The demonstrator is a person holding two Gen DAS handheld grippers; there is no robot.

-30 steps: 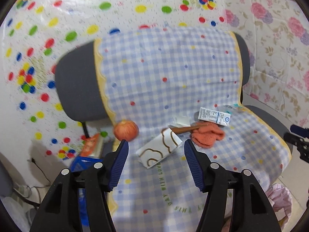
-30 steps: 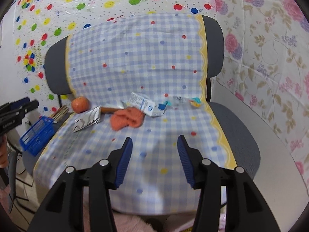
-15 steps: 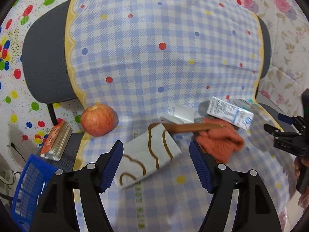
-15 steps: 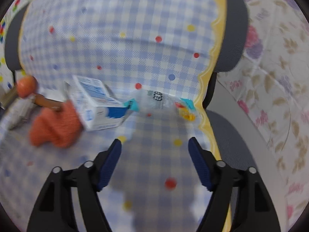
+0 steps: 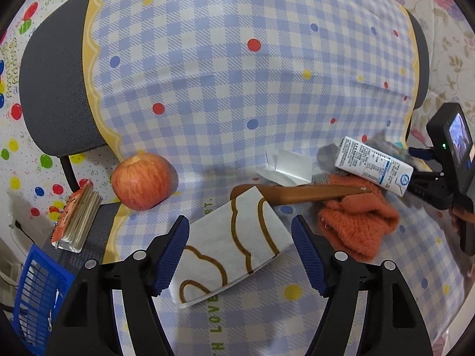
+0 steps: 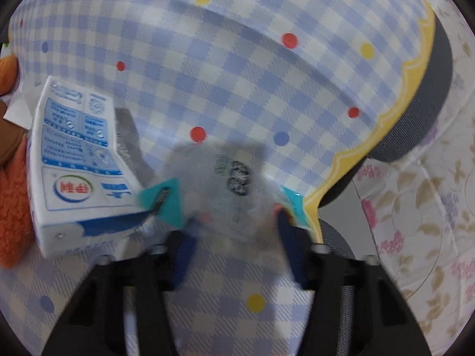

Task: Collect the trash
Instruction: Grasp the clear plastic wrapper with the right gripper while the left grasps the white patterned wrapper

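A white paper wrapper with brown cloud lines (image 5: 234,246) lies on the checked chair cover. My left gripper (image 5: 240,243) is open with its fingers on either side of the wrapper, just above it. A white and blue milk carton (image 5: 374,166) lies further right; it also shows in the right wrist view (image 6: 80,166). A clear plastic wrapper with teal corners (image 6: 231,187) lies next to the carton. My right gripper (image 6: 234,255) is open around this plastic wrapper, blurred by motion. A folded white paper scrap (image 5: 285,167) lies behind the wooden stick.
An apple (image 5: 141,181), a wooden stick (image 5: 305,194) and an orange knitted cloth (image 5: 356,222) lie on the seat. A small notebook (image 5: 77,219) and a blue basket (image 5: 35,293) are at the left. The chair edge (image 6: 427,112) and floral wall (image 6: 430,195) are right.
Both grippers have moved forward and down toward the seat. The left now straddles the cloud-print wrapper; the right now straddles the clear plastic wrapper. Both stay open.
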